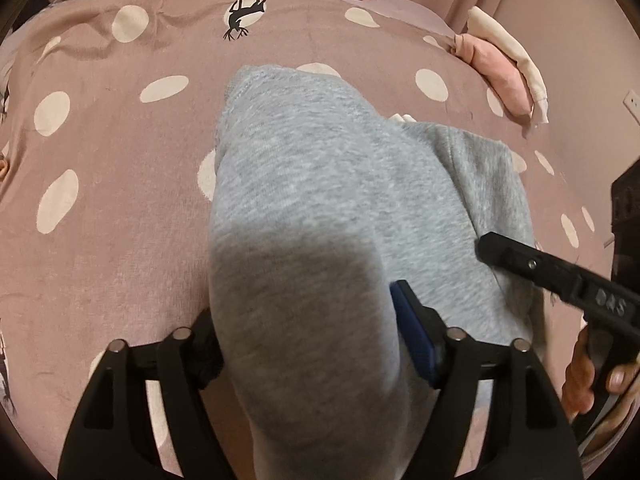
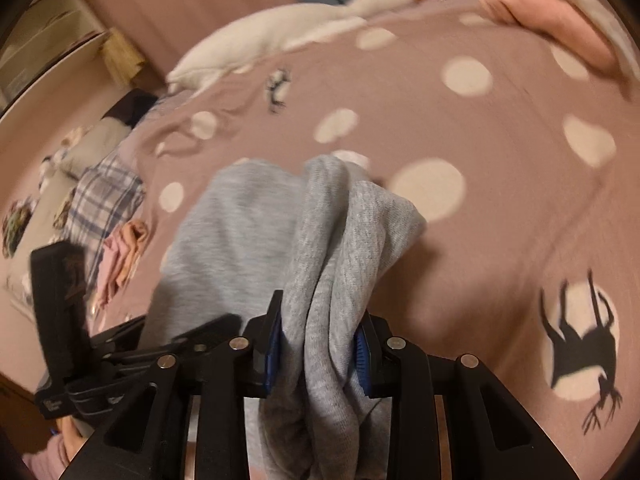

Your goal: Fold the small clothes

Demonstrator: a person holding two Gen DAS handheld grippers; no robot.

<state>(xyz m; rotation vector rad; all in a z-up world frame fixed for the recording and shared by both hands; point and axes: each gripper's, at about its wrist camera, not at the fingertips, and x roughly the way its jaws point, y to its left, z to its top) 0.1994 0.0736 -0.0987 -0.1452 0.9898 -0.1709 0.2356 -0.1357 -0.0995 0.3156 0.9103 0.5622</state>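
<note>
A grey knit garment (image 1: 312,184) lies on the pink dotted bedspread (image 1: 100,152), one part lifted toward the camera. My left gripper (image 1: 308,320) stands wide around that raised part. Its right blue pad (image 1: 412,340) shows its face beside the cloth, and the left finger is hidden behind the fabric. In the right wrist view my right gripper (image 2: 316,352) is shut on a bunched fold of the grey garment (image 2: 340,240), squeezed between both blue pads. The right gripper also shows in the left wrist view (image 1: 560,276), held by a hand (image 1: 584,380).
A white plush goose (image 2: 280,36) lies along the far edge of the bed. Folded pink and white clothes (image 1: 504,76) sit at the far right. A pile with plaid and peach clothes (image 2: 104,208) lies at the left.
</note>
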